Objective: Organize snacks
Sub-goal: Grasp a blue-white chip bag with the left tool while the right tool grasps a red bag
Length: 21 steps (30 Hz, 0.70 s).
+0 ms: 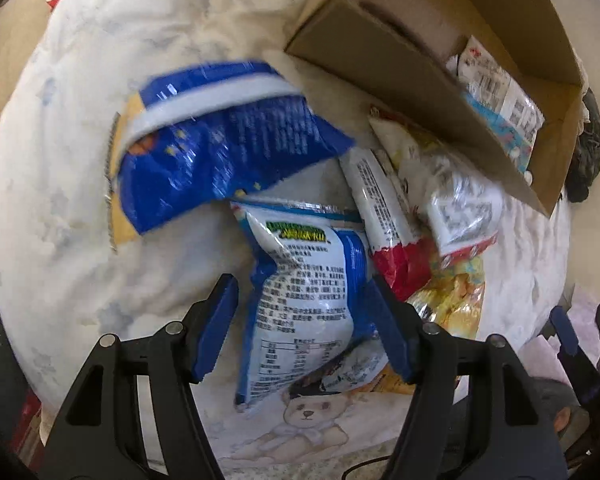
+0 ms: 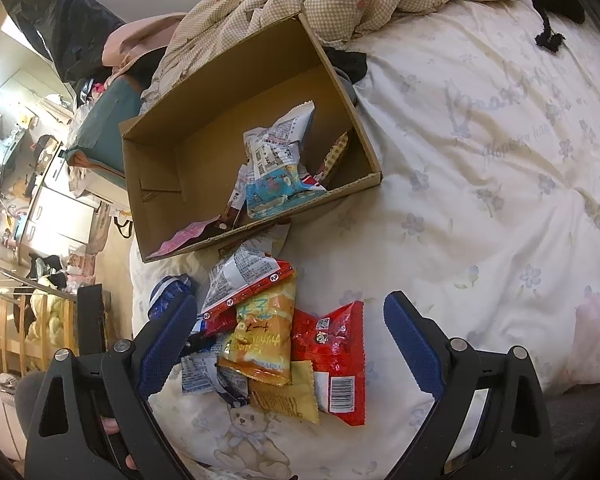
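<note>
Landmark: a cardboard box (image 2: 204, 184) is laid open on the bed sheet (image 2: 480, 160).
Inside the box: a few snack packets (image 2: 278, 160) are seen against its near wall.
Loose snacks: a pile is spread on the sheet just in front of the box; an orange packet (image 2: 262, 336) and a red packet (image 2: 332, 354) lie on top.
Left gripper (image 1: 305, 322): its jaws are placed on both sides of a blue-and-white packet (image 1: 308, 304) in front of the box; the right pad touches the packet, a small gap is seen at the left pad, so a firm clamp cannot be told.
Dark blue bag (image 1: 220, 148): it lies beside the box, blurred.
Right gripper (image 2: 290, 346): the jaws are held wide apart above the pile, nothing is gripped.
</note>
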Available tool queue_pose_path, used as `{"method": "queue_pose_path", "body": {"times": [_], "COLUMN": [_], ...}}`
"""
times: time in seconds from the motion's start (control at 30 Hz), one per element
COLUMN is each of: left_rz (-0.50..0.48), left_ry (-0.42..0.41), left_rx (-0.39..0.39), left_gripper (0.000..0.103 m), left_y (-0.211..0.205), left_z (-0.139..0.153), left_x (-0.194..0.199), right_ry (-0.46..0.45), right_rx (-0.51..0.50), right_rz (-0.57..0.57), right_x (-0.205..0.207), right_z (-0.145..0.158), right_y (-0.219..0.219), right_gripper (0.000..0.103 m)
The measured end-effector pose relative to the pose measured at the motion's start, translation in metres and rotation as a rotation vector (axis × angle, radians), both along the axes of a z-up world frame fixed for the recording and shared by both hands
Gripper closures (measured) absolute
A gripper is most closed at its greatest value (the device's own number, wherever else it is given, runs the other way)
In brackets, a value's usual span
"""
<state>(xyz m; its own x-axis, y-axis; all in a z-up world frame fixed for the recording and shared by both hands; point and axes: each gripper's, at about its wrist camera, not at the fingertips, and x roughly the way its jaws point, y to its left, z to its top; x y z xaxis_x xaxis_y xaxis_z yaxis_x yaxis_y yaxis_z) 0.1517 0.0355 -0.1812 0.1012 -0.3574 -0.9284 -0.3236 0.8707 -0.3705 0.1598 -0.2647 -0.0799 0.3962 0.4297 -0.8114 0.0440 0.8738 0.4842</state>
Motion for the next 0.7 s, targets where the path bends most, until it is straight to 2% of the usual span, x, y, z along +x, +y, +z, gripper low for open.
{"method": "queue_pose_path", "body": {"times": [0.07,0.1,0.13,0.2,0.23,0.4,0.47,0.57,0.63,0.7], "left_rz": [-0.026,-0.047,-0.057,-0.091,-0.103,-0.132,-0.171,-0.228,-0.241,-0.225], "left_ry": [0.012,0.001,-0.01,-0.039,-0.047,-0.131,-0.184,-0.272,-0.293,-0.298], "left_rx": [-0.013,0.007,0.021,0.029,0.027,0.085,0.138,0.219,0.253,0.253], "left_gripper": [0.039,0.04,0.043,0.057,0.058,0.06,0.06,0.06,0.06,0.06], "left_y": [-0.009,-0.015,-0.016,-0.021,-0.023,-0.019,-0.018,-0.014,-0.01,-0.004], "left_z": [-0.006,-0.006,-0.005,0.002,0.006,0.046,0.069,0.099,0.109,0.112], "left_x": [-0.001,-0.001,0.001,0.002,0.002,-0.007,-0.015,-0.026,-0.027,-0.029], "right_ry": [-0.001,-0.002,-0.001,0.001,0.002,0.005,0.012,0.056,0.12,0.192], "right_rx": [-0.003,-0.005,-0.01,-0.019,-0.021,-0.025,-0.014,-0.015,-0.058,-0.074], "right_rz": [-0.006,-0.008,-0.009,-0.011,-0.013,-0.025,-0.033,-0.052,-0.057,-0.051], "right_x": [0.001,0.001,0.001,0.0,-0.001,-0.002,-0.002,-0.002,-0.001,0.001], "right_z": [0.0,0.0,0.0,-0.001,-0.002,-0.002,-0.002,-0.01,-0.022,-0.038], "right_y": [0.0,0.0,0.0,-0.001,-0.002,-0.008,-0.011,-0.016,-0.017,-0.017], "right_gripper": [0.006,0.006,0.006,0.006,0.006,0.006,0.006,0.006,0.007,0.013]}}
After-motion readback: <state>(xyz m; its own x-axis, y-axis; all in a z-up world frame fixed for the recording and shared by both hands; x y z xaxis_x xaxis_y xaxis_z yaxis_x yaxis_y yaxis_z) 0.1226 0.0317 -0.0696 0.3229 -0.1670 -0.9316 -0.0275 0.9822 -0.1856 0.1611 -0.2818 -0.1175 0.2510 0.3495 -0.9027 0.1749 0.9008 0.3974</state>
